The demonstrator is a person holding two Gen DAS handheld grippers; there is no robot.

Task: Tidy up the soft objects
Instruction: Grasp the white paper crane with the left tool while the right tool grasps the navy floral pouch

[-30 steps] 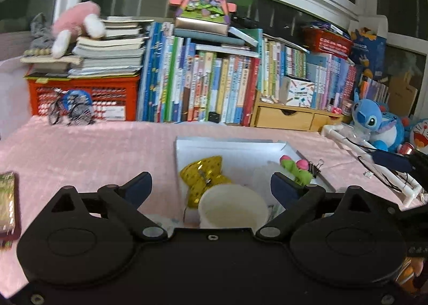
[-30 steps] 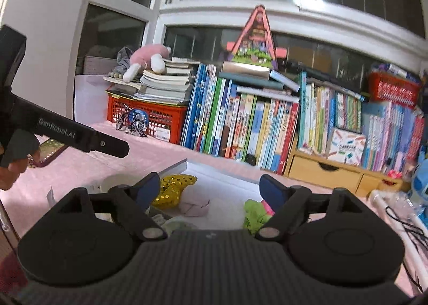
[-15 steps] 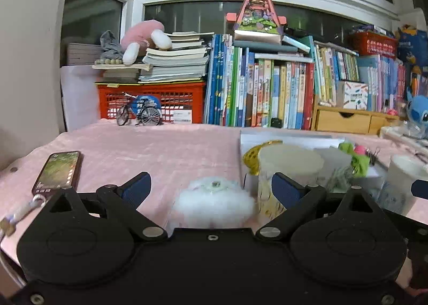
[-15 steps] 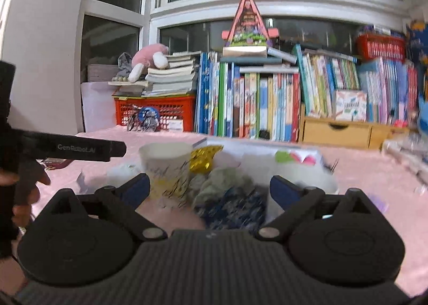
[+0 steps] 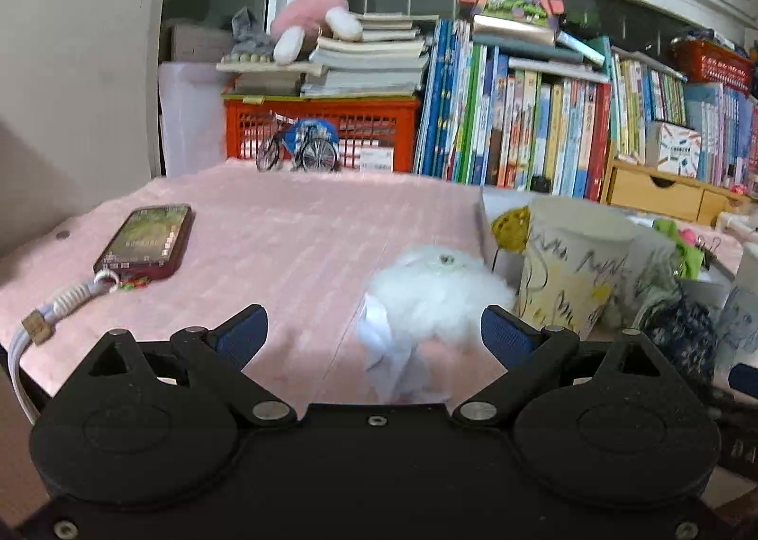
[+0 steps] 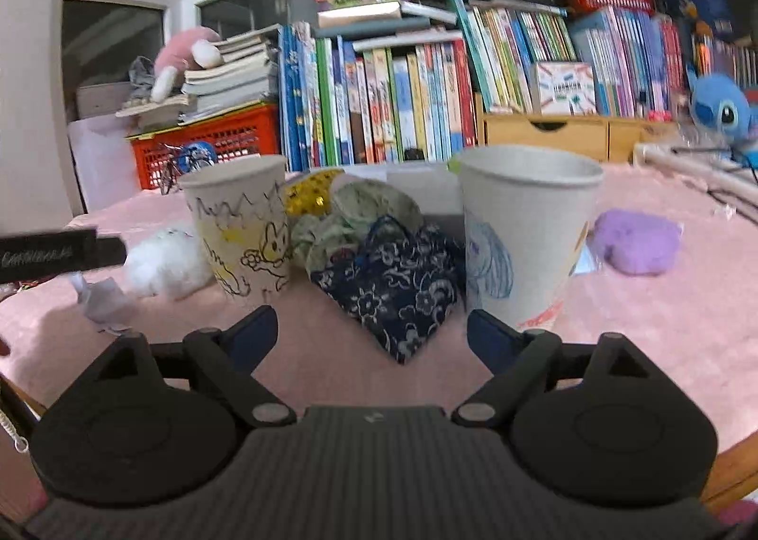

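My left gripper [image 5: 374,336] is open, low over the pink tablecloth. A white fluffy pompom [image 5: 436,293] with a paper tag lies just ahead of it, between the line of its fingers and nearer the right one, untouched. My right gripper [image 6: 372,334] is open with its jaws closing and nothing pressed between them. A navy floral cloth [image 6: 402,289] lies just ahead of it, between two doodled paper cups [image 6: 241,232] [image 6: 521,232]. A green-white scrunchie [image 6: 341,227] sits behind the cloth. A purple soft lump [image 6: 635,241] lies to the right.
A white tray [image 5: 492,208] behind the cups holds a gold bow [image 5: 509,227] and a green item [image 5: 682,246]. A phone [image 5: 147,241] on a cable lies at the left. Books, a red crate [image 5: 322,128] and a blue plush [image 6: 720,109] line the back.
Both grippers have sunk toward the table. The left one now faces the white pompom instead of the tray. The right one has rolled level and faces the navy cloth between the cups.
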